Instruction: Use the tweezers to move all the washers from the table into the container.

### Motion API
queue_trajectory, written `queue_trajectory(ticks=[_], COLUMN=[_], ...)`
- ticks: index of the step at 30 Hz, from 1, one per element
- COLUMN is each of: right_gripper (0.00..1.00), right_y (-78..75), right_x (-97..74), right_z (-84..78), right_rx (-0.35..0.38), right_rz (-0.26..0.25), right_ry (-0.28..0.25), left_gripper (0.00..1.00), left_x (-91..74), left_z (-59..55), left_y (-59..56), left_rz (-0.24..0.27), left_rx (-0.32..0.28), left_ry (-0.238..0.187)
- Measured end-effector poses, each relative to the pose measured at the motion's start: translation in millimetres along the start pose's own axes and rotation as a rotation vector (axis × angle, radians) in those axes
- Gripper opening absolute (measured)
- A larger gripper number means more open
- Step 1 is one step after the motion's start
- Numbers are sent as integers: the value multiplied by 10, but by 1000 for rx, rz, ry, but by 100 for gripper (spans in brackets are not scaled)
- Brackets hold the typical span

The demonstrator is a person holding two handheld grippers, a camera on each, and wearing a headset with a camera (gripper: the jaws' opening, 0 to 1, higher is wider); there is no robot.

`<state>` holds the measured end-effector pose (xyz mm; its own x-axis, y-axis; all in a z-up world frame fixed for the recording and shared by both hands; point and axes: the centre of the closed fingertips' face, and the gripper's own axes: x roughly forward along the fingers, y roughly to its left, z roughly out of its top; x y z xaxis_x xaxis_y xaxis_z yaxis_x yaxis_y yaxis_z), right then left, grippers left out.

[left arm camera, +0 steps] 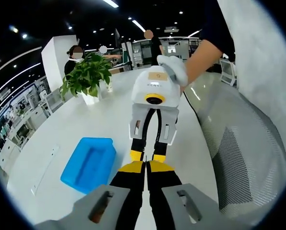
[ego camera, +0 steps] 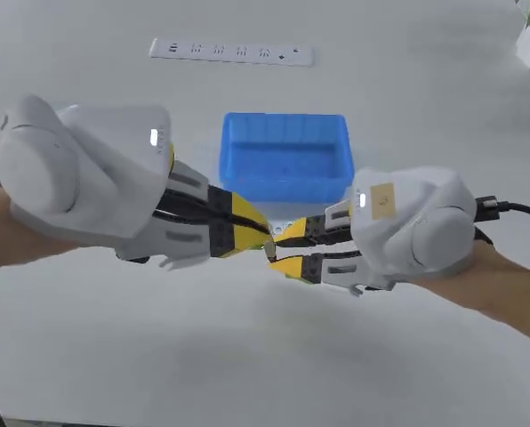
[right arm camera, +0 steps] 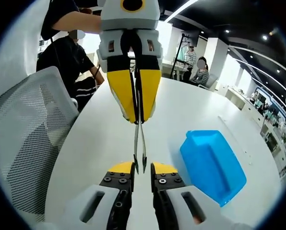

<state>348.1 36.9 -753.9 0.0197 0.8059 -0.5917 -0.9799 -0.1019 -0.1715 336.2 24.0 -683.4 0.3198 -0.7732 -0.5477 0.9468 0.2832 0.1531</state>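
Note:
The metal tweezers (right arm camera: 139,143) hang tips-down from my left gripper (right arm camera: 138,120), whose yellow jaws are shut on their upper part. Their tips reach into the narrow gap of my right gripper (right arm camera: 142,168), which stands slightly open around them. In the head view the left gripper (ego camera: 256,236) and right gripper (ego camera: 278,249) meet nose to nose just in front of the blue container (ego camera: 285,156). The left gripper view has my left gripper (left arm camera: 145,167) tip to tip with the right gripper (left arm camera: 147,157), and the blue container (left arm camera: 88,163) to the left on the white table.
A white power strip (ego camera: 231,52) lies at the table's far edge. A potted plant (left arm camera: 88,76) stands on the table beyond the container. A mesh chair (right arm camera: 23,143) is beside the table. People stand in the background.

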Motion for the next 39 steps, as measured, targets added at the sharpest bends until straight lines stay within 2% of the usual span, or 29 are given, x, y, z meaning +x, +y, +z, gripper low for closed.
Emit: queue_trajectory(ticks=[3,7,16,27,32,35,39], right_gripper=[16,22,25,26,26,26,26], right_y=[-39,-68,-112,-97,-90,-74,-78], right_x=[17,47,74,103,112,107,117], right_z=[4,-26,-97,-135,-151,-180,-195], right_rx=[10,22,50,70,73,74,78], right_rz=[-6,-10,-11,4,5,11,17], right_ry=[-6,4,12,12,13,19,22], left_gripper=[5,5,5,5,5,5,5], left_x=[-3,-10,29,89,106,103,95], left_z=[-34,-79,-144,-235,-278,-266,-264], left_y=[35,115,258,279,321,315,298], left_rz=[4,19,32,17,29,22,-16], left_rx=[0,-5,-13,-17,-13,-28,-53], left_ry=[8,16,27,56,61,58,51])
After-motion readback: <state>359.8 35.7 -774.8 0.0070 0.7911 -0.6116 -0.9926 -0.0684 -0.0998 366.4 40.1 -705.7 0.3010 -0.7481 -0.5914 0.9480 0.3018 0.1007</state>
